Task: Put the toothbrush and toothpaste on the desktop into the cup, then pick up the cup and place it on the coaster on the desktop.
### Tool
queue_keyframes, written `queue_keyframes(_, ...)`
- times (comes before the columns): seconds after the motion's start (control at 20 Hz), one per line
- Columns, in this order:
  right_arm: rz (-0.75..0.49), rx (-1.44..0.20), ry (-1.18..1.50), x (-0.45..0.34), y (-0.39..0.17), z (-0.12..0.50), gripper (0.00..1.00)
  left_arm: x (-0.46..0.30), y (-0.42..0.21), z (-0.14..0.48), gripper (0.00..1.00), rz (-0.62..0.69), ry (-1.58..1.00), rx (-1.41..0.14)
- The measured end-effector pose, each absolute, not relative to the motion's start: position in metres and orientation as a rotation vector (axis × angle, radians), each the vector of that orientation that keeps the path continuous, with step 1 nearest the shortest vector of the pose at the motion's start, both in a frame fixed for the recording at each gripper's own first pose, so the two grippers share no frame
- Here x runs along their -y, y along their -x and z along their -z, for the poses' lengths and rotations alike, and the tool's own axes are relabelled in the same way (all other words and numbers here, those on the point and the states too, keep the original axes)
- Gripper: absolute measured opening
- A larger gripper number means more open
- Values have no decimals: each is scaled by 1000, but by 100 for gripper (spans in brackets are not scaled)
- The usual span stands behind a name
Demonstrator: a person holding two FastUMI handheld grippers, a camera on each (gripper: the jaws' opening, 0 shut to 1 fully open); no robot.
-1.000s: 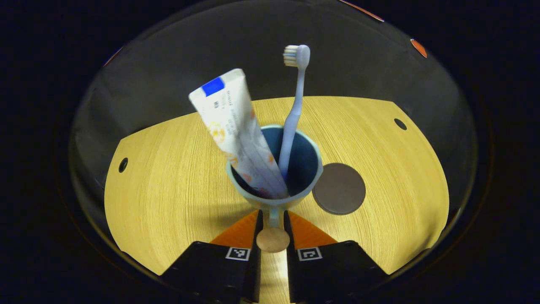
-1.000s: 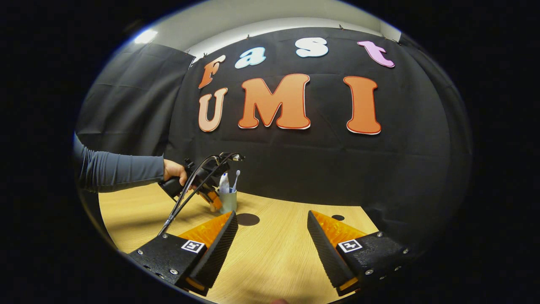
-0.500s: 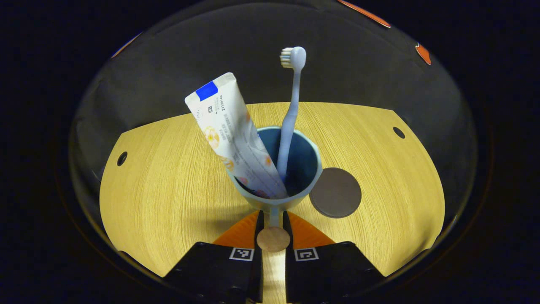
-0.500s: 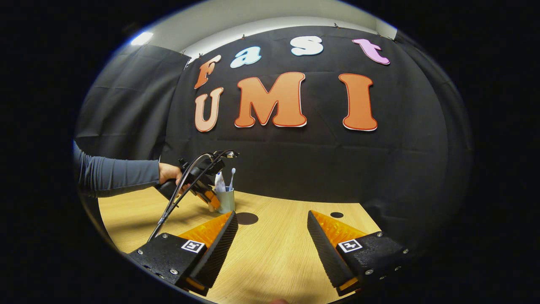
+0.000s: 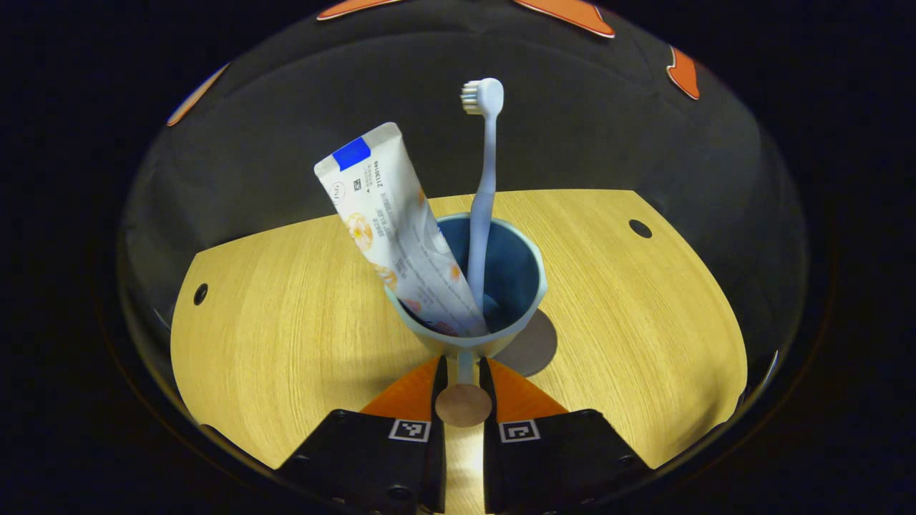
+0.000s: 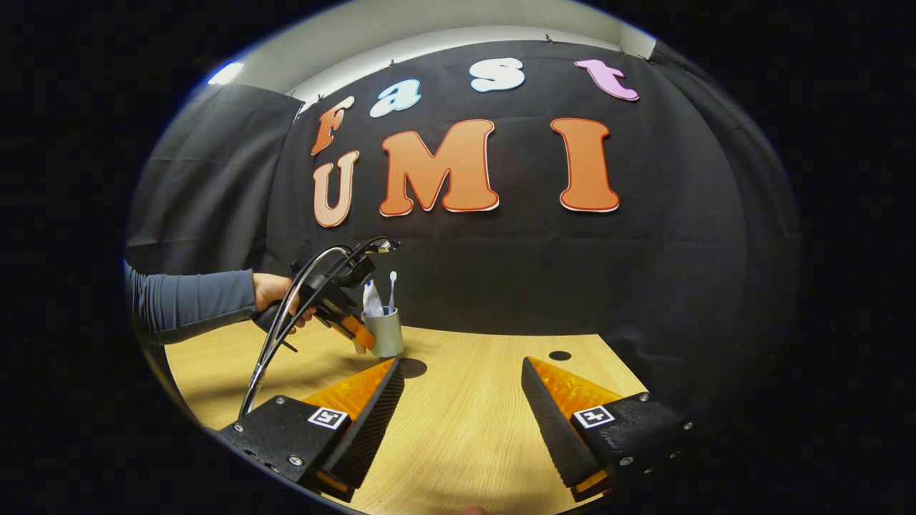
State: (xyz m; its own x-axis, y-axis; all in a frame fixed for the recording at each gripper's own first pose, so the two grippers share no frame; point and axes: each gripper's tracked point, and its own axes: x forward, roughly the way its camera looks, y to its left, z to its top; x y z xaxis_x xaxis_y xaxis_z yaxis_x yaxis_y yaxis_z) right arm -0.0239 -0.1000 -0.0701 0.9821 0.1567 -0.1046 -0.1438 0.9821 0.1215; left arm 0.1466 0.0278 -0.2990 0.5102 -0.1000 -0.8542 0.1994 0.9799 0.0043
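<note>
**Two items loaded, cup in transit to coaster**

Item 1: cup (image 5: 469, 286), pale blue, held by its handle in my left tongs (image 5: 464, 372), both fingers pinched on the handle so the body hangs free ahead of them. Carried just above the tabletop (image 5: 286, 286), over the near edge of the coaster (image 5: 533, 350) (partly hidden beneath it).

Item 2: toothpaste (image 5: 390, 229), leaning left on the rim.

Item 3: toothbrush (image 5: 483, 186), near upright, bristles up.

Item 4: right tongs (image 6: 461, 408), spread wide, holding nothing, parked low and well apart, I judge to leave the path free.
</note>
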Motion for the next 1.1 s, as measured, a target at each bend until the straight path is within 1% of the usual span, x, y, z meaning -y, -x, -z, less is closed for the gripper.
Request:
queue_keyframes(0.3,-135,-129,-107,106,32,77,99,-28,-145,299,20,207,-110,-1050)
queue_keyframes(0.55,-126,-137,-111,106,31,79,99,-27,-144,294,21,201,-140,-1079)
queue_keyframes(0.6,-129,-140,-113,105,31,79,99,-28,-142,294,29,206,-153,-1067)
queue_keyframes(0.65,-128,-142,-113,102,29,79,99,-27,-143,295,31,210,-159,-1047)
queue_keyframes(0.7,-129,-144,-111,100,28,78,99,-27,-147,290,25,214,-163,-1023)
queue_keyframes(0.8,-133,-142,-107,94,27,76,99,-27,-149,279,31,226,-160,-977)
queue_keyframes(0.85,-137,-139,-107,91,27,74,99,-25,-145,272,39,236,-153,-961)
queue_keyframes(0.9,-143,-135,-109,86,26,72,99,-25,-141,263,45,249,-154,-940)
queue_keyframes(0.95,-149,-134,-107,80,26,69,99,-27,-138,255,66,251,-174,-911)
queue_keyframes(1.0,-150,-130,-104,77,24,67,99,-32,-133,246,68,253,-212,-875)
queue_keyframes(1.05,-155,-127,-99,71,22,64,99,-37,-129,235,78,248,-264,-829)
queue_keyframes(1.1,-156,-124,-90,65,21,61,99,-42,-125,225,80,241,-317,-780)
